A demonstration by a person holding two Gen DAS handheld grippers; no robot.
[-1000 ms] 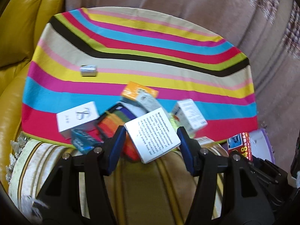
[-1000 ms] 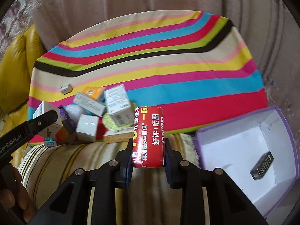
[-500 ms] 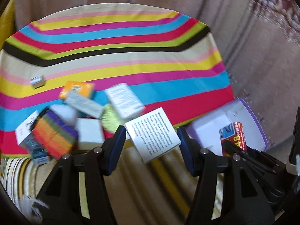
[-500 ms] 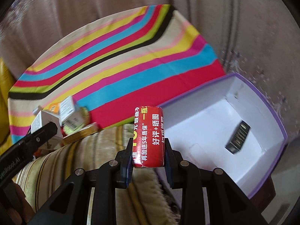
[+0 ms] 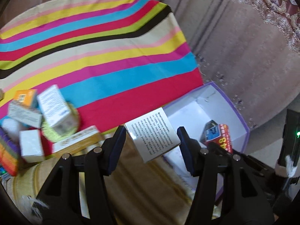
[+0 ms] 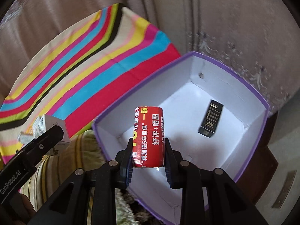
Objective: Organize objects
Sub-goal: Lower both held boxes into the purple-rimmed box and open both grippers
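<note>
My left gripper (image 5: 151, 131) is shut on a white box with black print (image 5: 151, 136), held cornerwise between the blue pads above the sofa's edge, just left of the purple-rimmed box (image 5: 234, 108). My right gripper (image 6: 148, 144) is shut on a red box with white and yellow lettering (image 6: 148, 129). That red box hangs over the open purple-rimmed box (image 6: 225, 65), whose white floor holds a small black box (image 6: 211, 121). The red box (image 5: 219, 136) also shows in the left wrist view. Several loose boxes (image 5: 53, 106) lie piled at the left.
A striped cloth (image 5: 93, 56) covers the seat. In the pile are an orange box (image 5: 24, 97), a gold box (image 5: 76, 142) and a rainbow-striped item (image 5: 7, 157). Brown curtain-like fabric (image 6: 225, 18) hangs behind. My left gripper's arm (image 6: 31, 150) crosses the right wrist view's lower left.
Both grippers have swung right, away from the pile, each keeping its box. The purple-rimmed box now lies under the red box and beside the white box.
</note>
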